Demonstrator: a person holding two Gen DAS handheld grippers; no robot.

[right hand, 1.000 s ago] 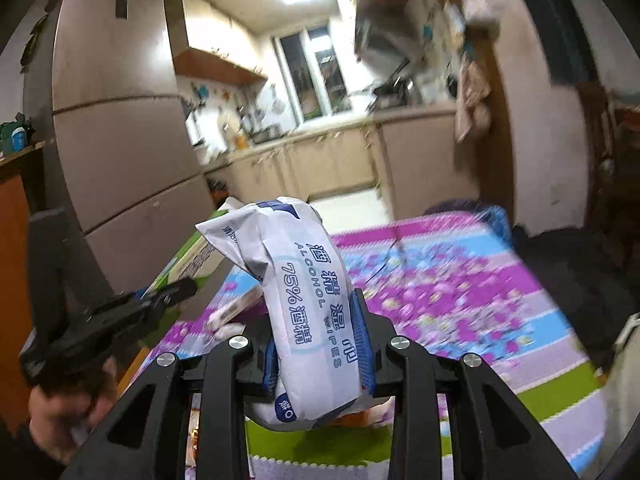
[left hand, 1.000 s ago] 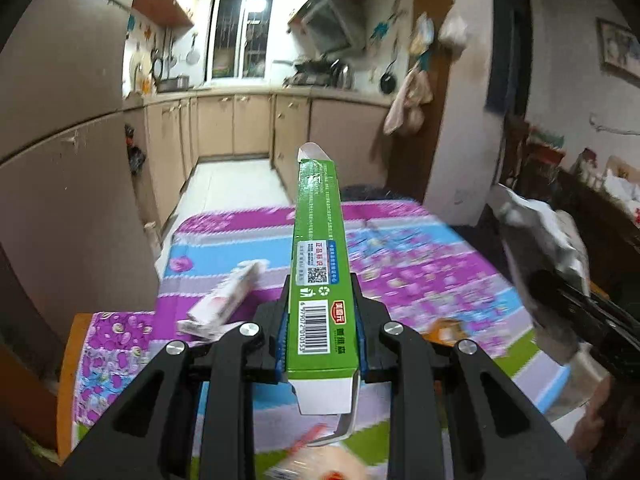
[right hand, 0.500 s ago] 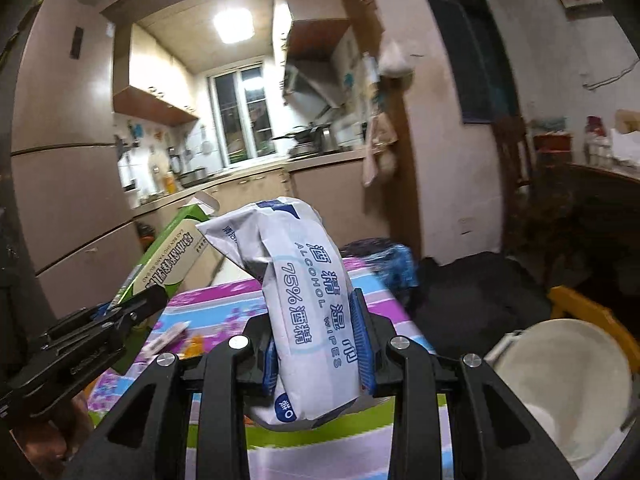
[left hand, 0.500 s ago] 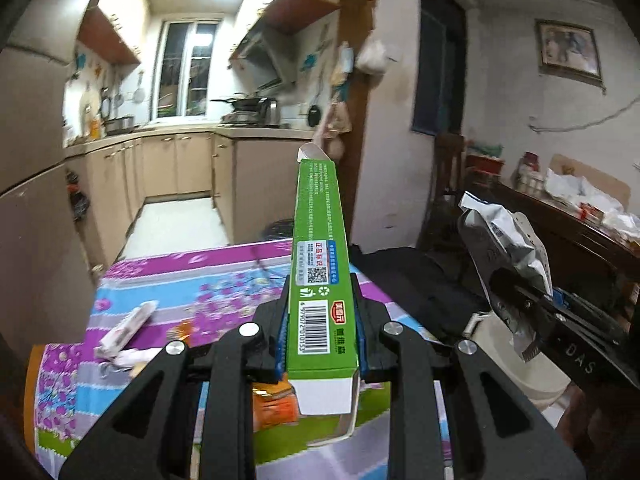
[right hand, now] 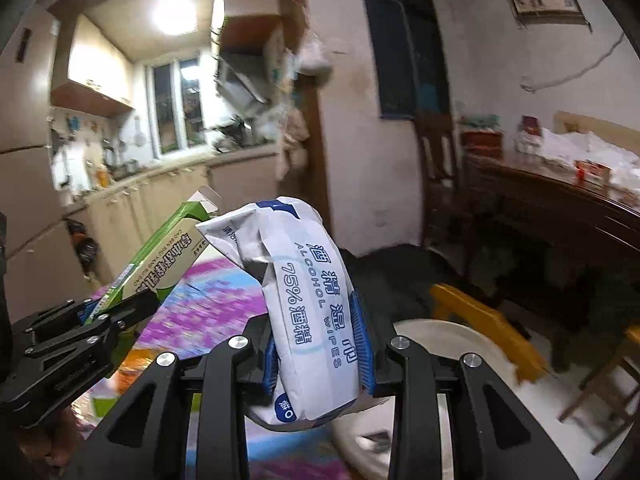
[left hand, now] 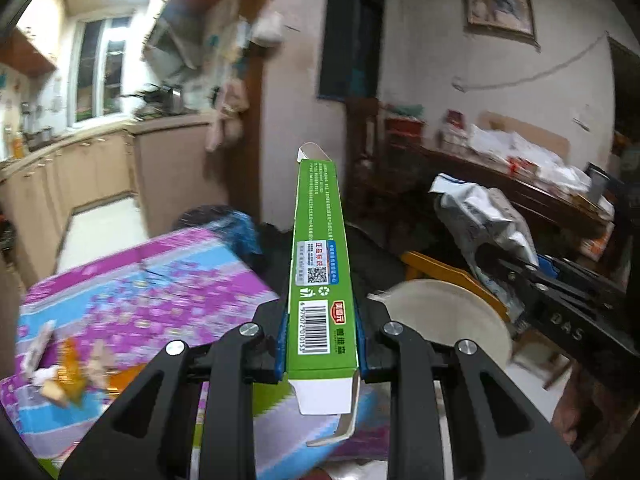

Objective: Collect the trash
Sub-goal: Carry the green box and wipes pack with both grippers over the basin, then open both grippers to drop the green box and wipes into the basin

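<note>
Motion blur is smearing the scraps on the table at the left edge; their type cannot be told. The left gripper is pointing slightly downward, jaws clamping a green box standing upright. The white bin is lying partly hidden behind both grippers. The right gripper is clamping a wipes pack, tilted left.

A lived-in home: kitchen cabinets, a floral-clothed table and a framed picture.
</note>
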